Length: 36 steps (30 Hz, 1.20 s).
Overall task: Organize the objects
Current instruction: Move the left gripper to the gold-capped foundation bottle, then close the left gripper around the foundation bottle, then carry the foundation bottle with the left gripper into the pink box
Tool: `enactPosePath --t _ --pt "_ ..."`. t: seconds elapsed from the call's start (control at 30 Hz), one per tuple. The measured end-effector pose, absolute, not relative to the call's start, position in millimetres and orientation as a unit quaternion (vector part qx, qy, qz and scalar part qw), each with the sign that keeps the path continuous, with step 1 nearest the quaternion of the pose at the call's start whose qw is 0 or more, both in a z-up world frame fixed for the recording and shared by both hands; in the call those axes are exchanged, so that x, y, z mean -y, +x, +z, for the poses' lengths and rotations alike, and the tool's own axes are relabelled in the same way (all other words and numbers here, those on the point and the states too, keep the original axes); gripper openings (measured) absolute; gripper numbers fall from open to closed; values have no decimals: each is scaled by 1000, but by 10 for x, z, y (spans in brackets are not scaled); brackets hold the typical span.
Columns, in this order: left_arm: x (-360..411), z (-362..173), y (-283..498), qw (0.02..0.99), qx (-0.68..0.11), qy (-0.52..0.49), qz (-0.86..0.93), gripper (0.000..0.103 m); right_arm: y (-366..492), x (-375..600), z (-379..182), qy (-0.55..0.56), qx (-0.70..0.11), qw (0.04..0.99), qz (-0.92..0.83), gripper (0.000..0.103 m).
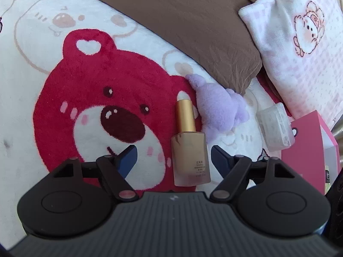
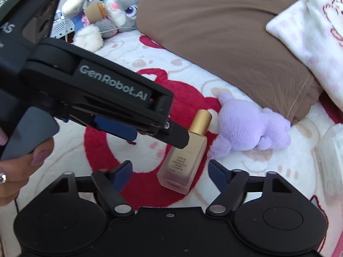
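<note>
A foundation bottle (image 1: pixel 189 150) with a gold cap lies flat on a white blanket with a red bear print (image 1: pixel 96 98). My left gripper (image 1: pixel 174 159) is open, and the bottle's lower body lies between its blue-padded fingers without contact. A small purple plush toy (image 1: pixel 218 109) lies just right of the bottle. In the right wrist view the bottle (image 2: pixel 184 158) lies between the fingers of my open right gripper (image 2: pixel 169 174), and the left gripper's body (image 2: pixel 103 98) reaches over it from the left. The purple plush (image 2: pixel 250 126) lies to the right.
A brown pillow (image 1: pixel 193 23) and a pink-checked pillow (image 1: pixel 300 49) lie behind. A clear plastic box (image 1: pixel 275 126) and a pink box (image 1: pixel 306 150) sit at the right. A grey rabbit plush (image 2: pixel 120 10) and other toys lie at the far left.
</note>
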<state>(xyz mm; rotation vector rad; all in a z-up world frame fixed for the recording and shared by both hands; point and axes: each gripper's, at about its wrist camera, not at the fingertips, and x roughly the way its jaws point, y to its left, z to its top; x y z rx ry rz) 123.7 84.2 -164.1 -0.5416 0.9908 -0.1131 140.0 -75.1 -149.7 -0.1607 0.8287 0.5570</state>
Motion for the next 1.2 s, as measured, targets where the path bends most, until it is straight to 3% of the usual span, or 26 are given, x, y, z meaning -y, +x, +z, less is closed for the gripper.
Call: enactPosePath --t 0.17,0.27,0.57,0.73,1.2 --pt "-822 -1772 1280 835 -473 -274 -59 52 1479 754 -1655 -71 -411 873 251 52" --pt "-808 -1781 1278 834 -466 -285 -70 45 1447 773 -1671 -73 -403 878 250 50" --pt "-730 -1855 1288 833 -461 -298 -74 51 1397 803 -1676 -50 -398 887 228 48" --pt "-706 -1838 1198 813 -473 -329 -86 45 1255 901 -1568 -15 -404 885 232 46" --pt "-65 -861 586 856 -431 -259 -123 43 401 1430 -785 11 -338 915 220 44"
